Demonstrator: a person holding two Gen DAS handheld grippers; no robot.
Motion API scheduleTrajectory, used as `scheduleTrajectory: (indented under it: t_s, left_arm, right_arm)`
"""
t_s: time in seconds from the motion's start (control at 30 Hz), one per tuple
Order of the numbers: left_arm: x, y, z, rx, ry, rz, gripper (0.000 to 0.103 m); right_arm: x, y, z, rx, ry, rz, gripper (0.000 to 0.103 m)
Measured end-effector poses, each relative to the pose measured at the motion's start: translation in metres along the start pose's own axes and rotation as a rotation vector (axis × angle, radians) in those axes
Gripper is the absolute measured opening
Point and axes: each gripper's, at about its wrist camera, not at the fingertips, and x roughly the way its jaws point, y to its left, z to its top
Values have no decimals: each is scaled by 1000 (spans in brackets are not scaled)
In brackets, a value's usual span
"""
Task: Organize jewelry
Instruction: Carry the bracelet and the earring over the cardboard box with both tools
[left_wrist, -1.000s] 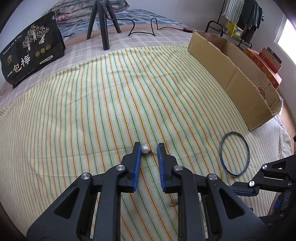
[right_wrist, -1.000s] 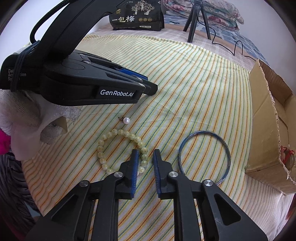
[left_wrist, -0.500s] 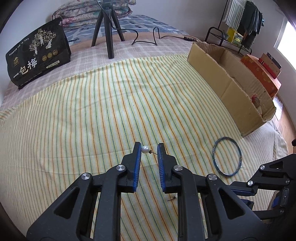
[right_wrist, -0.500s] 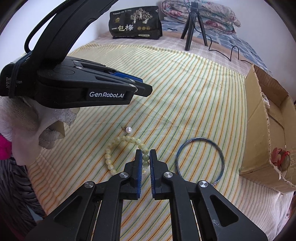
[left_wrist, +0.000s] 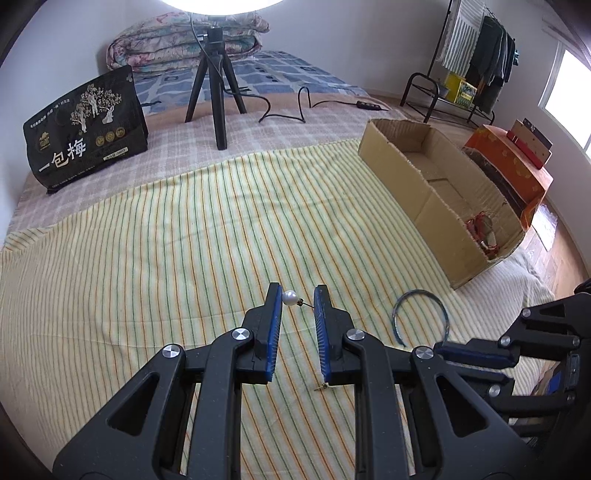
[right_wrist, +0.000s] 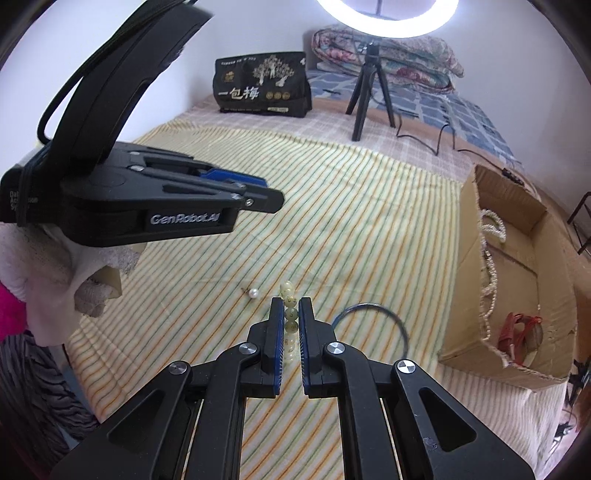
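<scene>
A pearl earring (left_wrist: 290, 297) sits crosswise between the fingertips of my left gripper (left_wrist: 297, 299), which is shut on it above the striped cloth (left_wrist: 184, 240). In the right wrist view that gripper (right_wrist: 273, 201) hangs at the left. My right gripper (right_wrist: 291, 308) is shut on a pale bead bracelet (right_wrist: 290, 291), lifted off the cloth; its lower beads are hidden behind the fingers. A second pearl earring (right_wrist: 253, 293) lies on the cloth just left of the right fingertips. A blue bangle (right_wrist: 365, 305) lies flat to the right, also visible as the bangle (left_wrist: 394, 317) in the left wrist view.
An open cardboard box (left_wrist: 406, 181) stands along the cloth's right edge, with a pearl necklace (right_wrist: 489, 258) and a red item (right_wrist: 517, 328) inside. A black snack bag (left_wrist: 86, 125) and a small tripod (left_wrist: 216, 92) stand at the back. A white-gloved hand (right_wrist: 55, 277) holds the left gripper.
My right gripper shut on the bead bracelet and raised it off the cloth. Both grippers have risen; the left one still holds the pearl earring.
</scene>
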Motion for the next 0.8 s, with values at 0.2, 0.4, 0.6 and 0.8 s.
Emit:
scheduleTrajectory:
  t_s: [0.2,0.4,0.6,0.8]
  left_arm:
    - [-12,-9,4,10,-26,-16,16]
    - [-16,-21,9,16,-41,-36,16]
    - [-16,-38,17,24,-50,-69,16]
    - [-14,-65,30,34,-65,-116,16]
  right_arm:
    - [-19,-21,7,38,-60,-53,6]
    - [-37,-45,19,88,-122,-94,6]
    - [-47,-75,23,149,-160,-125,6]
    - [-50,-110,26,234,-188,-147,6]
